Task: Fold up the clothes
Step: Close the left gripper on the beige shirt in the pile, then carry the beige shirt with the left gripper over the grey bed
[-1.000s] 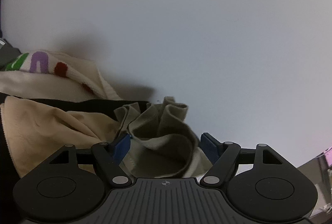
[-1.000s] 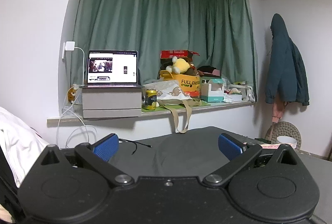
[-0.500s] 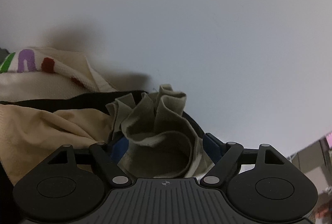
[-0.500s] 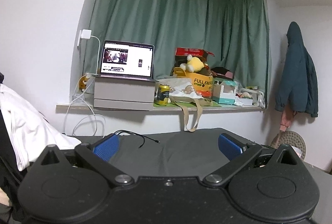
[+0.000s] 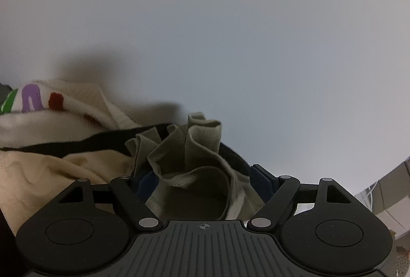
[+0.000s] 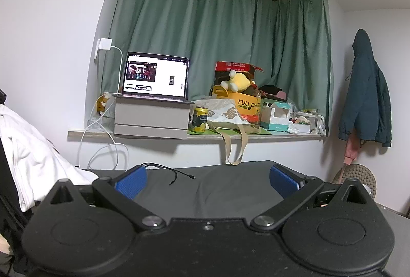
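A: Since a sec ago, left gripper (image 5: 202,182) has narrowed its blue pads onto the bunched olive garment (image 5: 189,161), lifted before a blank wall.

B: Handling?

A: Soft, light, floppy; best held at a hem or corner, not the bunch. Right gripper (image 6: 207,180) spread, holding nothing, above the dark bed (image 6: 230,189).

B: Hidden?

A: Garment type unclear; cream clothes (image 5: 51,164) cut off at frame left.

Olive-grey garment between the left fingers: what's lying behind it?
Behind the olive-grey garment lie a black strip of fabric, beige cloth and a cream knit. Whatever is beneath them is covered.
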`<state>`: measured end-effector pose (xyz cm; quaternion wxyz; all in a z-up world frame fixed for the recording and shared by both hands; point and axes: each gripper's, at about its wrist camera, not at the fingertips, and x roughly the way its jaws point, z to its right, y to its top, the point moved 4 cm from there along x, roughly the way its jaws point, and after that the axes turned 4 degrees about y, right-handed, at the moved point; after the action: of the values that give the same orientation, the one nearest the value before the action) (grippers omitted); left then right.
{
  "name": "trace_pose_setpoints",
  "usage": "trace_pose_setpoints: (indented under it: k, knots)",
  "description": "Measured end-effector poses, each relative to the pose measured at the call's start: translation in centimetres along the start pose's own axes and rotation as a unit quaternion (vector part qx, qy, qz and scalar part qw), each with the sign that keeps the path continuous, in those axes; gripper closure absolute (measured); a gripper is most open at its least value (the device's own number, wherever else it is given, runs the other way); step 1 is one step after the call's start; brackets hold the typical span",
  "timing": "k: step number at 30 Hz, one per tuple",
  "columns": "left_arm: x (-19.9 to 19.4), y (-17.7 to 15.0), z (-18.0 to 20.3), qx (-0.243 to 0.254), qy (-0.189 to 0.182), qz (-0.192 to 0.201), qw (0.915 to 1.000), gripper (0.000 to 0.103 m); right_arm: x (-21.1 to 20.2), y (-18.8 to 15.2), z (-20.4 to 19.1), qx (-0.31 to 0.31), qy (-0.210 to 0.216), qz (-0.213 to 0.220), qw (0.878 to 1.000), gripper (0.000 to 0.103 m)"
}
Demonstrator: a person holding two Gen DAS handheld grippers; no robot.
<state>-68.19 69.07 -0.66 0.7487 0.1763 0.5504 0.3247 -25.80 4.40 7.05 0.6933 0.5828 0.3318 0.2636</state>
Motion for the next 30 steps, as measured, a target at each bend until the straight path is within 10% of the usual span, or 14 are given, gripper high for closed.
trace_pose_setpoints:
  k: [8, 16, 23, 30]
  knots:
    - [-0.5, 0.1, -0.4, 0.014, -0.034, 0.034, 0.9987, 0.097, -0.1, -0.1, 0.2, 0.002, -0.001, 0.002, 1.0, 0.0]
    - [-6.1, 1.8, 6.2, 0.08, -0.18, 0.117, 0.9733, 0.098, -0.2, -0.1, 0.1, -0.002, 0.003, 0.002, 1.0, 0.0]
    - [-14.8, 0.9, 19.7, 0.192, -0.358, 0.138, 0.9032, 0.098, -0.6, -0.1, 0.1, -0.003, 0.002, 0.009, 1.0, 0.0]
    - [-24.3, -4.2, 35.5, 0.235, -0.572, 0.093, 0.7806, 0.098, -1.3, 0.1, 2.7, 0.054, -0.032, 0.023, 0.998, 0.0]
